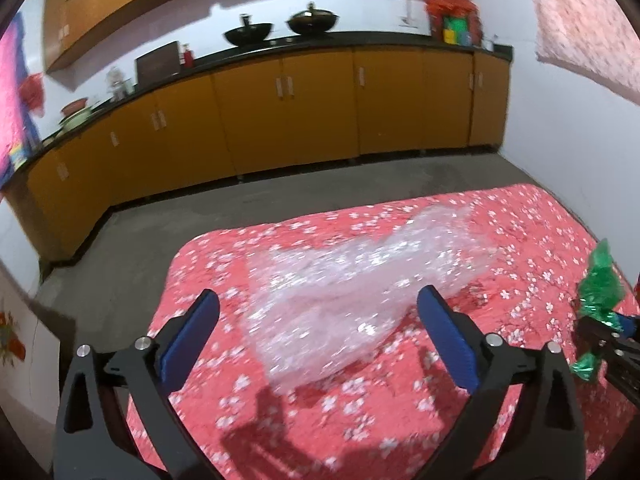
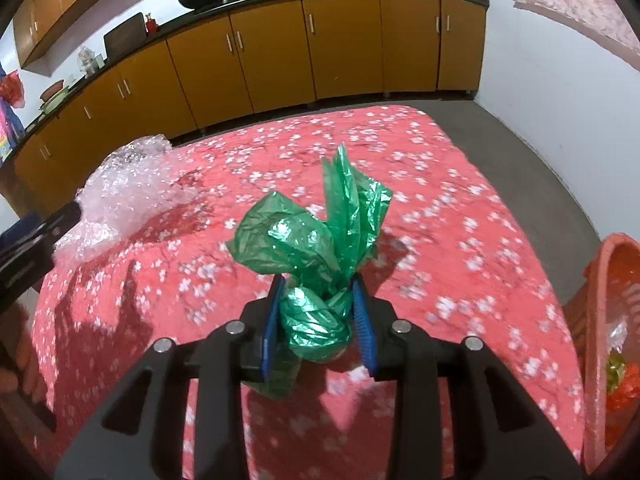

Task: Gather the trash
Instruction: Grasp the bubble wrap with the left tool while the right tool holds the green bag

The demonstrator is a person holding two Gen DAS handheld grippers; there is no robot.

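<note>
A crumpled sheet of clear bubble wrap (image 1: 352, 284) lies on the red flowered bedspread (image 1: 520, 232). My left gripper (image 1: 318, 304) stands open just in front of it, blue pads wide apart, nothing pressed between them. The right gripper (image 2: 318, 288) is shut on a knotted green plastic bag (image 2: 316, 236), held above the bedspread (image 2: 460, 200). The green bag (image 1: 600, 284) also shows at the right edge of the left wrist view. The bubble wrap (image 2: 120, 192) sits at the left in the right wrist view, beside the left gripper's dark finger.
An orange basket (image 2: 600, 320) with some wrappers in it stands at the right edge of the bed. Yellow cabinets (image 1: 280, 120) under a dark counter with two woks (image 1: 280, 28) line the far wall. Grey floor (image 1: 200, 208) lies between bed and cabinets.
</note>
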